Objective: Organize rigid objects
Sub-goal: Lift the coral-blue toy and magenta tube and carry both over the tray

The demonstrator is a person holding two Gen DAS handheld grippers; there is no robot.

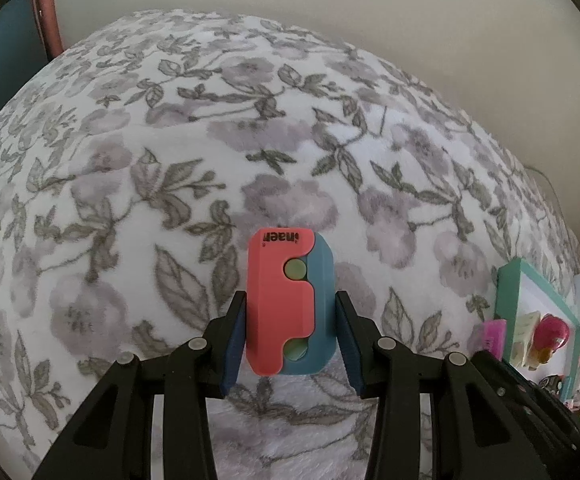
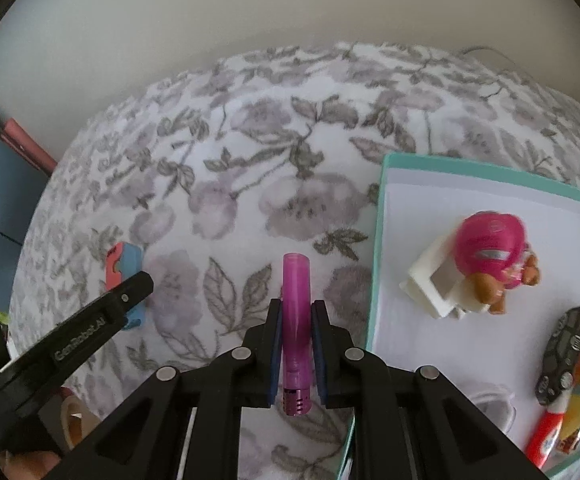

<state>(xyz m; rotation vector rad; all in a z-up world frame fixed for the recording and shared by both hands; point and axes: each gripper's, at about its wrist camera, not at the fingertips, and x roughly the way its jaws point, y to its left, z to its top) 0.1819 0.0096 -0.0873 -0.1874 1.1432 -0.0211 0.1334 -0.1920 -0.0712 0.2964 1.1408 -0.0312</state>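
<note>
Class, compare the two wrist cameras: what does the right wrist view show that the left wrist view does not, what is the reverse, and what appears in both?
Only the right wrist view shows the toy car in the tray and the right gripper shut on a purple tube.

Only the left wrist view shows the printed lettering on the red and blue block, with the left gripper open around it.

Both show the block, the tray, the pink toy figure and the flowered blanket.
</note>
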